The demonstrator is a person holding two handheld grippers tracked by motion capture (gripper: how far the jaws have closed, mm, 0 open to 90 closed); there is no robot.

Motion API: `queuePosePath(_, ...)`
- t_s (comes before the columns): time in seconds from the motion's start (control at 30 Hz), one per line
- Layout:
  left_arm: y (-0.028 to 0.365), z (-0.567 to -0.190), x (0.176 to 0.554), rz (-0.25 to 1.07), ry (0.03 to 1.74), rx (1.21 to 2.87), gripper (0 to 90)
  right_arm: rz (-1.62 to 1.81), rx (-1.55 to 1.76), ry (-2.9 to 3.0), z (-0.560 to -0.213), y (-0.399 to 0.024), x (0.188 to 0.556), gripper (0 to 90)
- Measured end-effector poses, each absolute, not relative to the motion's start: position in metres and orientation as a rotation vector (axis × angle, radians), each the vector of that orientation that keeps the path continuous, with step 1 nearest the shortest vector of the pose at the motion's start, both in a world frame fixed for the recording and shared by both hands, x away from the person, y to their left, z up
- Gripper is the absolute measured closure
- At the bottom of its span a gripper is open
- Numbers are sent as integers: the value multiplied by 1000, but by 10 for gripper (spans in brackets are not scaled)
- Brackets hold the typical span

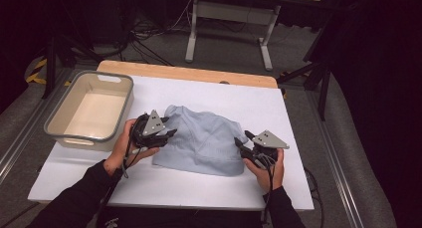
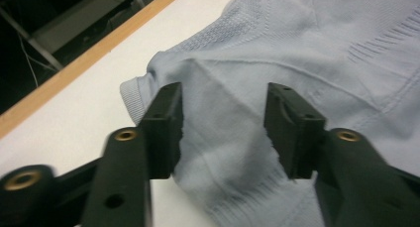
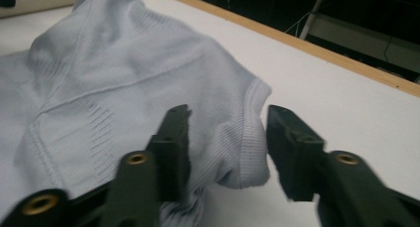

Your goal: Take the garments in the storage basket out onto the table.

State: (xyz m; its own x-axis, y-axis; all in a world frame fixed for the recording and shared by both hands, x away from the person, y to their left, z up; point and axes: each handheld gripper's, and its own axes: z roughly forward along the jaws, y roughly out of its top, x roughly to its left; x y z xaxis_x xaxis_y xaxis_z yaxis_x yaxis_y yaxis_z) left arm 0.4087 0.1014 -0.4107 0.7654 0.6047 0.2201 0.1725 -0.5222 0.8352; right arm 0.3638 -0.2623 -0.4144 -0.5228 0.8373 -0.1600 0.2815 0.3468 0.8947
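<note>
Light-blue knit garment (image 1: 205, 138) lying flat-ish on white table top (image 1: 278, 118), roughly mid-table, slightly rumpled, ribbed hems and patterned knit panels visible. Sits between both hands, well right of grey plastic bin (image 1: 64, 133), which rests at table's left edge.

Left gripper (image 1: 166, 134) at garment's left edge, held in left hand (image 1: 122, 151), grey three-cornered plate on top. Seen from left gripper view: left gripper (image 2: 224, 130) released, jaws standing apart, fabric lying in the gap, pads not pressing on it. Ribbed cuff (image 2: 132, 95) poking out just beyond the jaw on that view's left side. Garment (image 2: 317, 53) spreading away past both jaws.

Right gripper (image 1: 240, 144) at garment's right lower corner, held in right hand (image 1: 268, 173). Seen from right gripper view: right gripper (image 3: 228, 138) also released, jaws apart, ribbed hem corner (image 3: 252, 142) bulging up between them. Jaw on that view's left side close against cloth, contact there hard to call; jaw on the other side clear of it, small gap showing. No clamp on fabric. Garment (image 3: 114, 73) running off to that view's upper left.

Wooden strip (image 1: 189, 71) along table's far edge. Dark sleeves (image 1: 74, 203) coming in from bottom of high view. Cables and a desk frame (image 1: 229, 24) on floor beyond table.
</note>
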Motion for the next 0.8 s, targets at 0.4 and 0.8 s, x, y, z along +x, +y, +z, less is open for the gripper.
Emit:
queuePosePath(0.4,101,-433,433,557,632,2142,244,1190,1087,1972,-424,-267,383,366)
queuePosePath(0.8,98,-454,442,445,635,2273,403,1118,1091,2066,-437,-264,390,472)
